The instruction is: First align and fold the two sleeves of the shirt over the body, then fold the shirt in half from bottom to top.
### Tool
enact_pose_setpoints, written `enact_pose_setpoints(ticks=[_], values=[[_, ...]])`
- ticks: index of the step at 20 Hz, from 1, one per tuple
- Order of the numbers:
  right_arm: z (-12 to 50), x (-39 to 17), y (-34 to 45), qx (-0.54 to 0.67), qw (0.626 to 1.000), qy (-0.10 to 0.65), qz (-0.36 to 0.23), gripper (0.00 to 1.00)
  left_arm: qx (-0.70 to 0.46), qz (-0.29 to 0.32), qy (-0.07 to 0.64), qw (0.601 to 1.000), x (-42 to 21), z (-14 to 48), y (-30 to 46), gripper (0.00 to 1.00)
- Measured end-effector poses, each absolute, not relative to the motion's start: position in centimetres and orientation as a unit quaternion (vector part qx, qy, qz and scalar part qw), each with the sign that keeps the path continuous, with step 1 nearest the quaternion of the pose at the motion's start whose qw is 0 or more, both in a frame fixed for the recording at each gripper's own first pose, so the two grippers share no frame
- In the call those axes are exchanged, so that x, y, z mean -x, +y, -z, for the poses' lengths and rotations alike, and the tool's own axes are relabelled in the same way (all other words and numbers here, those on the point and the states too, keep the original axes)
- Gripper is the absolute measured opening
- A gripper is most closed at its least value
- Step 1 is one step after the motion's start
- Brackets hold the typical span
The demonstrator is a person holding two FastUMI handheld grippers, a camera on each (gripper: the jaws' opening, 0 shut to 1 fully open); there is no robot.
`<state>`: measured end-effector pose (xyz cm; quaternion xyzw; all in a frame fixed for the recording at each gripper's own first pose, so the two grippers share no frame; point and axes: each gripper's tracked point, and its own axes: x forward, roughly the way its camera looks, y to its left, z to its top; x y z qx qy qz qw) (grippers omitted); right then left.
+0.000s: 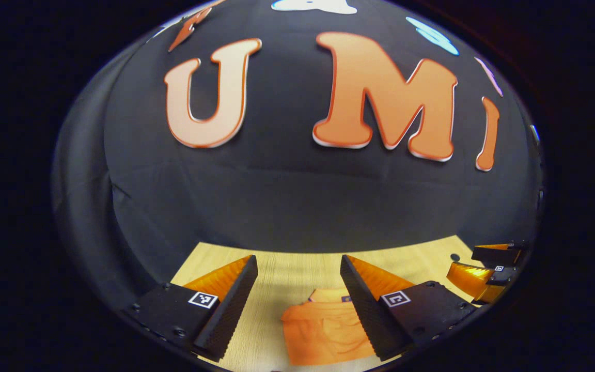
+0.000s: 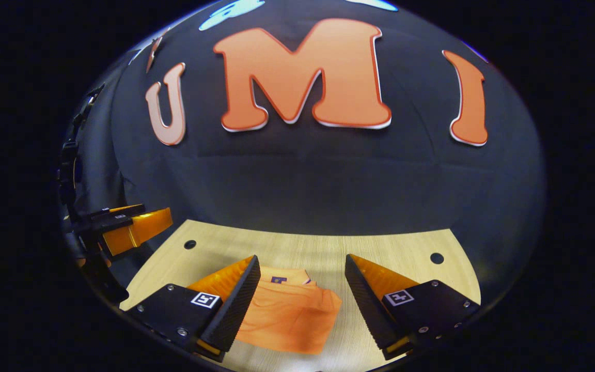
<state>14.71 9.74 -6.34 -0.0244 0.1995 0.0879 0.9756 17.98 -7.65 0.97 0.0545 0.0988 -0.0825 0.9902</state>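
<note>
Orange fabric shirt [image 2: 290,315] lies flat on the pale wood-grain bench [image 2: 318,248], already looking like a compact packet: collar w/ small dark tag at the far end, edges roughly squared, some wrinkles across the top layer. In the left gripper view the same shirt [image 1: 323,330] sits low, partly behind one finger.

Left tongs [image 1: 297,305] spread wide, nothing between the fingers, held above the bench w/ the shirt below and a bit to the side. Right tongs [image 2: 302,305] also spread wide and empty, hovering over the shirt's nearer part. Each view also catches the other tongs off at its edge, raised clear of the cloth.

Judgement: sleeves look tucked in, and the packet may already be halved, but can't tell for sure from here. If the bottom-to-top fold is still due, do it like this:
- Bring both tongs down to the near hem corners, one per corner, same height.
- Pinch all layers at each corner, not just the top one, else the sleeves slip out.
- Lift only enough to clear the bench, carry both corners together toward the collar, keep the hem straight.
- Lay the hem level w/ the collar edge, release both at once.

If it's done, just check edges line up and leave it.
</note>
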Motion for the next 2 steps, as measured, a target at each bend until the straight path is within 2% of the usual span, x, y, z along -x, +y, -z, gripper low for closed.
enact_pose_setpoints(ticks=[2], values=[[4.2,-12.6,9.5,0.027,0.98,0.172,-0.095,1.0,-0.052,0.094,0.073,0.992,-14.8,-3.7,-8.3,0.99]])
